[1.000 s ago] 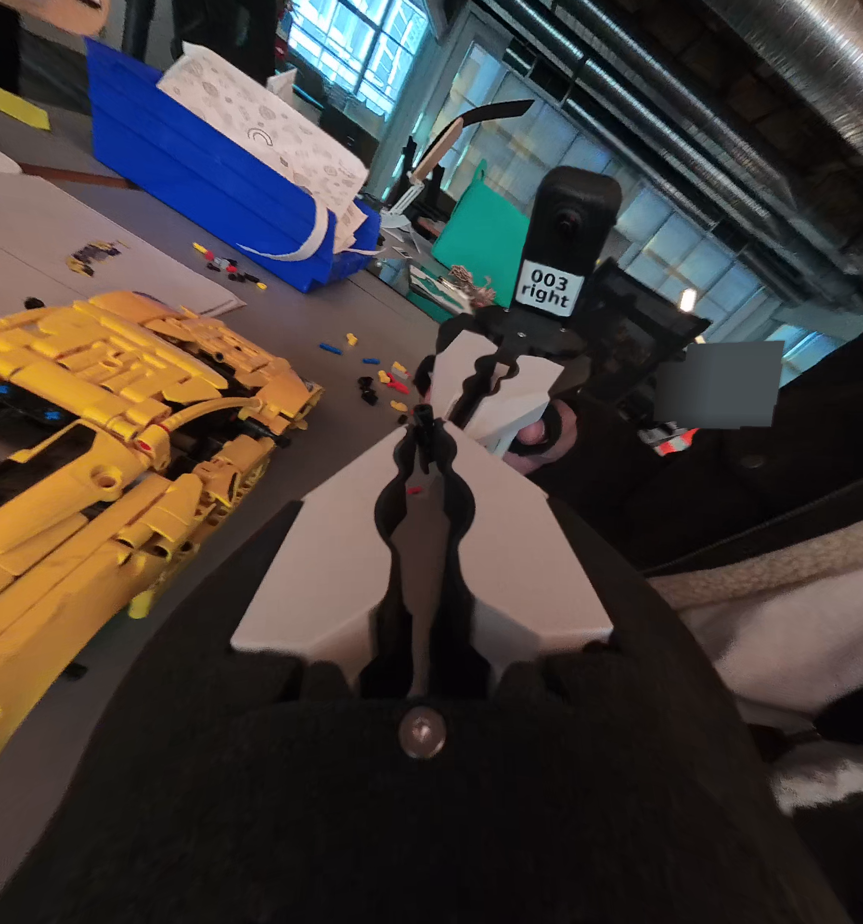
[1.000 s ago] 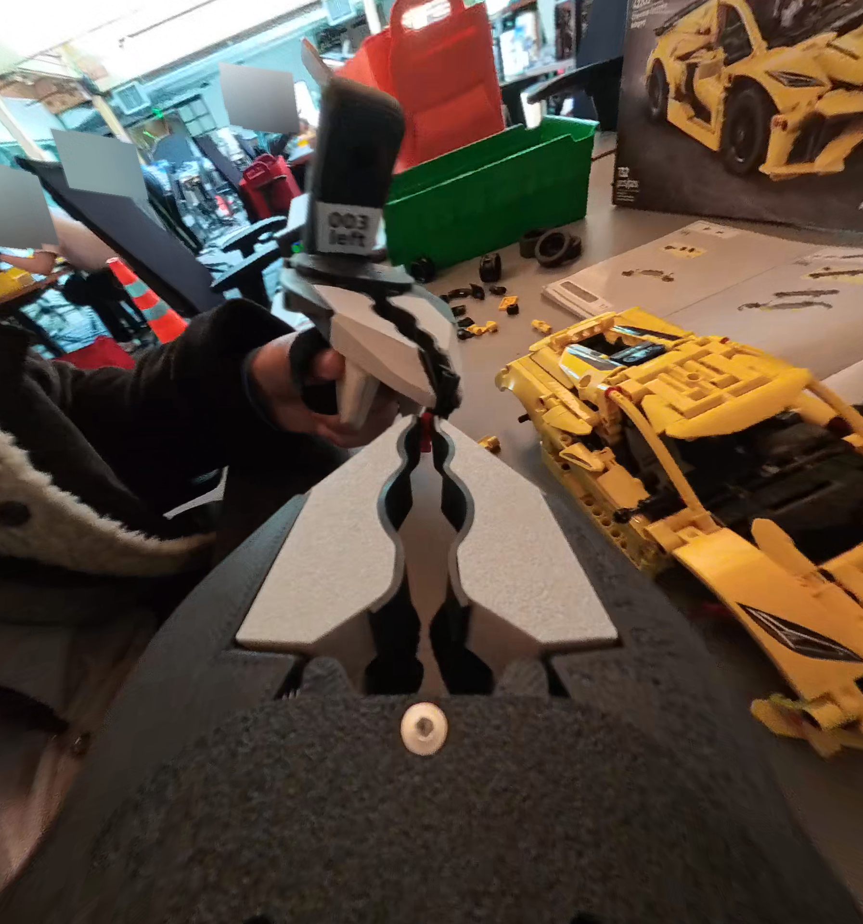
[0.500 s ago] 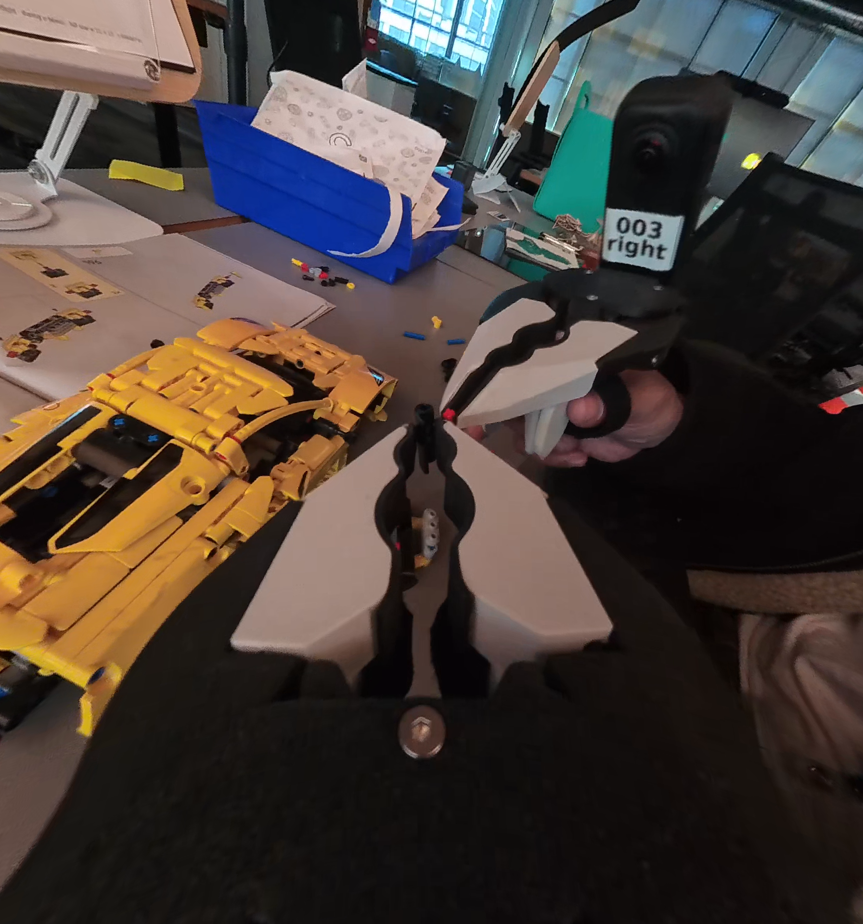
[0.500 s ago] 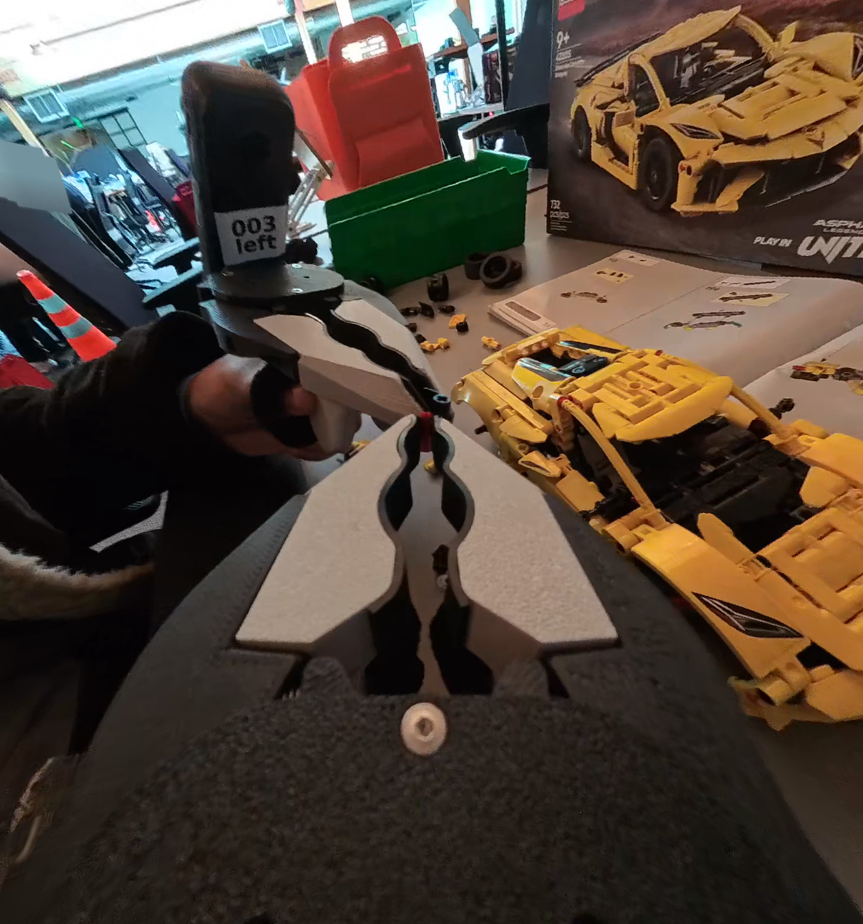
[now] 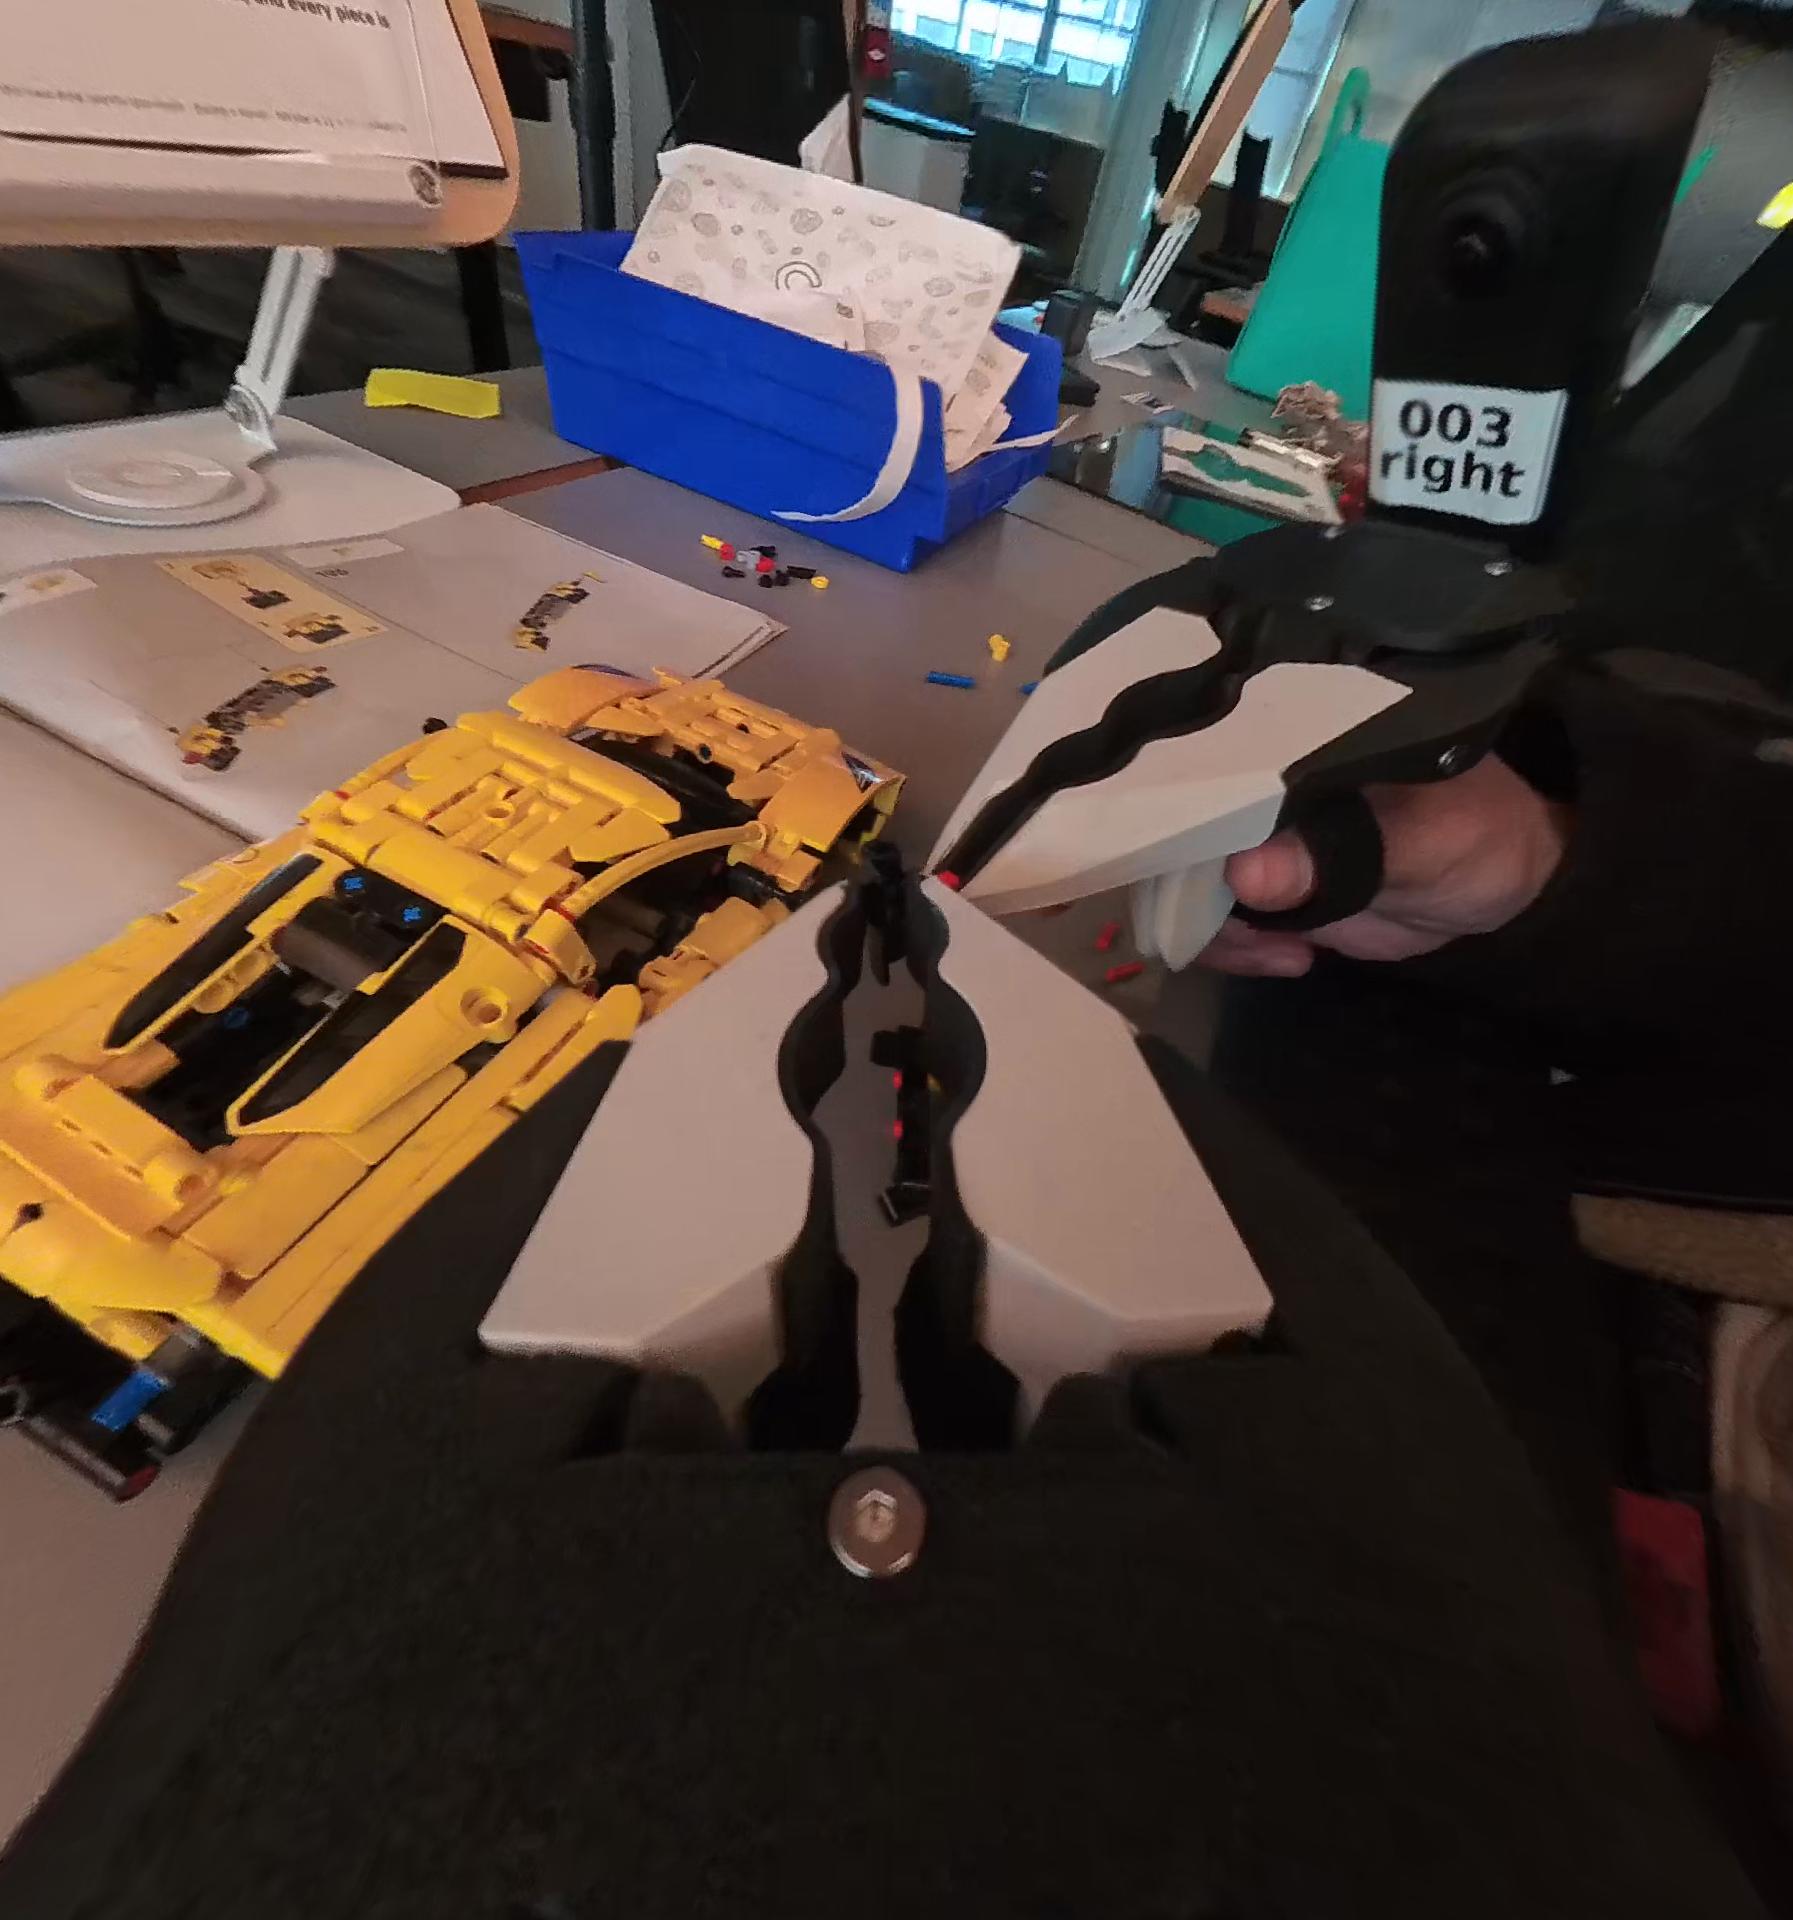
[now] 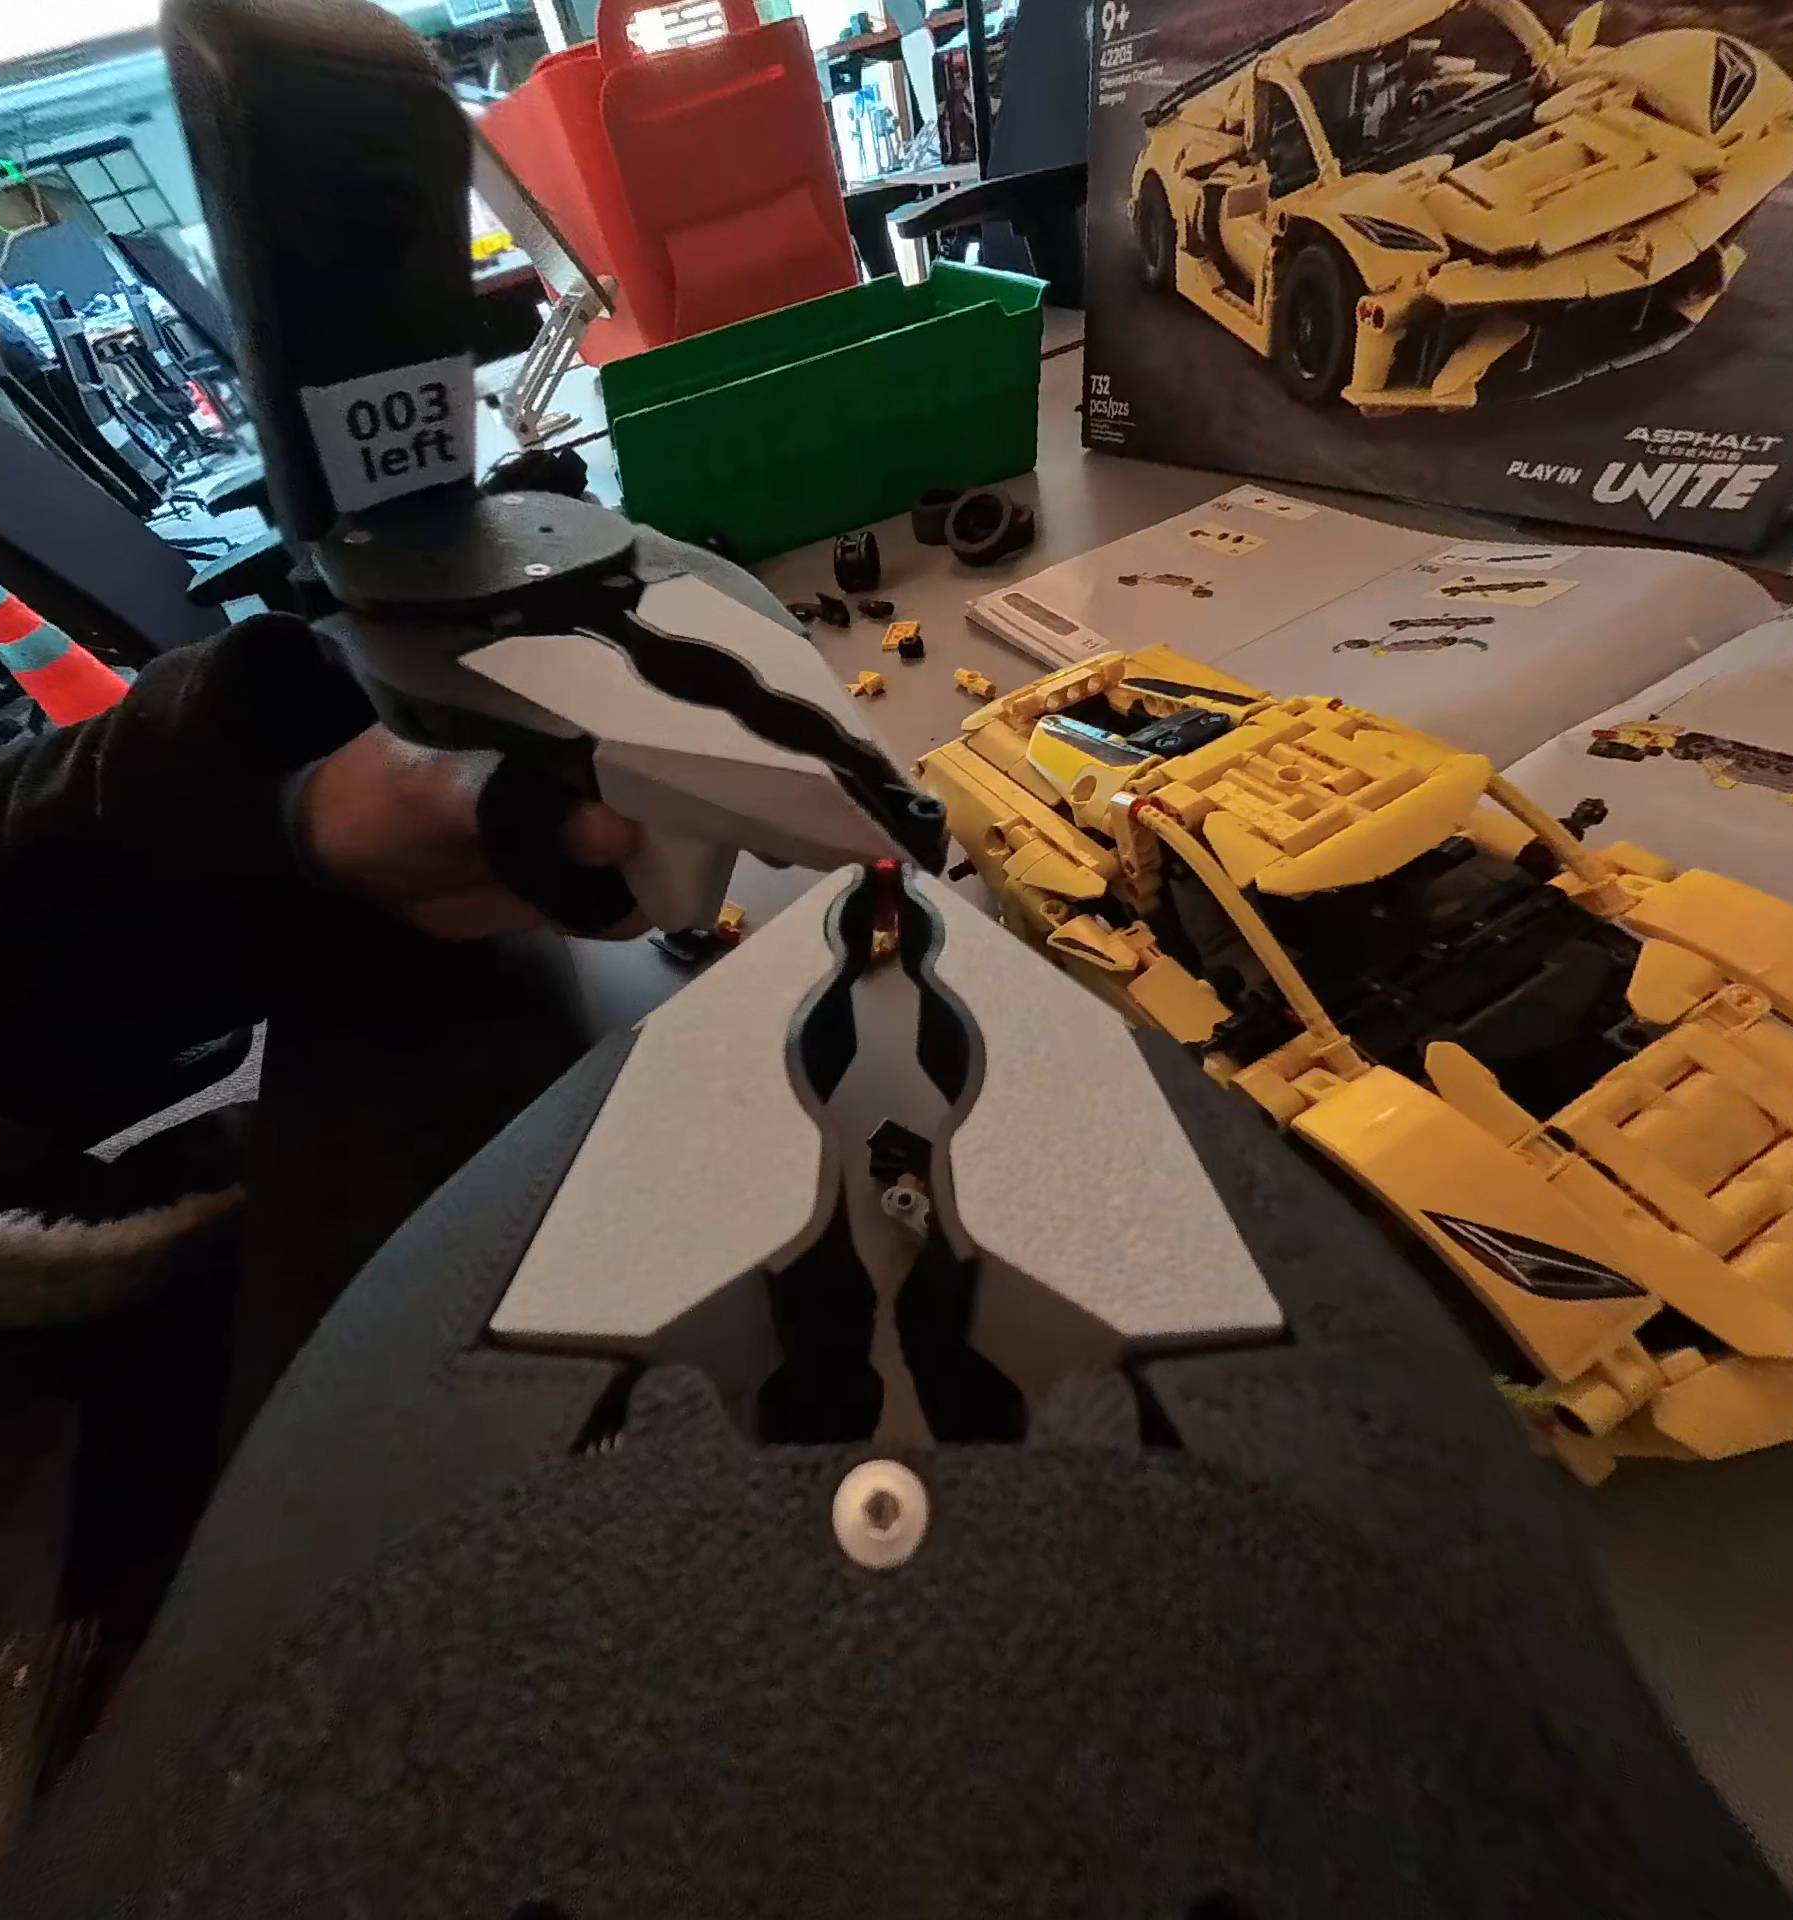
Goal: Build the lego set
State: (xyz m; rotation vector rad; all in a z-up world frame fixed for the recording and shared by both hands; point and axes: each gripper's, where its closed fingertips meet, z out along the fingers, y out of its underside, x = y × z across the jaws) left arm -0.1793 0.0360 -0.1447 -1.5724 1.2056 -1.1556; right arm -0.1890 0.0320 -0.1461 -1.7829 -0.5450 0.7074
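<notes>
Left gripper (image 5: 887,896) was clamped on a small black lego connector piece (image 5: 881,883) at its tips; same piece showed in the right wrist view (image 6: 923,814) at the tip of that gripper (image 6: 918,831). Right gripper (image 6: 884,894) was pinched closed on a thin red lego pin (image 6: 884,888), its red end visible from the left wrist view (image 5: 947,881) at the tips of the right gripper (image 5: 944,878). The two tips nearly met, pin end just beside the black piece, above the near table edge.

Versus half a second before: both grippers sat lower and more level, tips about as close together, grips unchanged. The half-built yellow lego sports car (image 5: 383,966) filled more of the left view. Versus one second before, the left camera had tilted down from ceiling and windows to the table.

The car (image 6: 1391,987) lay on a grey table (image 5: 902,644), just left of the tips in the left wrist view. Open instruction booklet (image 5: 372,623) lay beyond it. Loose small lego bits (image 5: 767,566) were scattered near a blue plastic bin (image 5: 767,416) holding crumpled patterned paper. Far side in the right view: green plastic bin (image 6: 819,405), black lego tyres (image 6: 975,520), the set's printed box (image 6: 1463,260), a red bag (image 6: 705,156). Workshop room with big windows, chairs and an orange cone at far left.
</notes>
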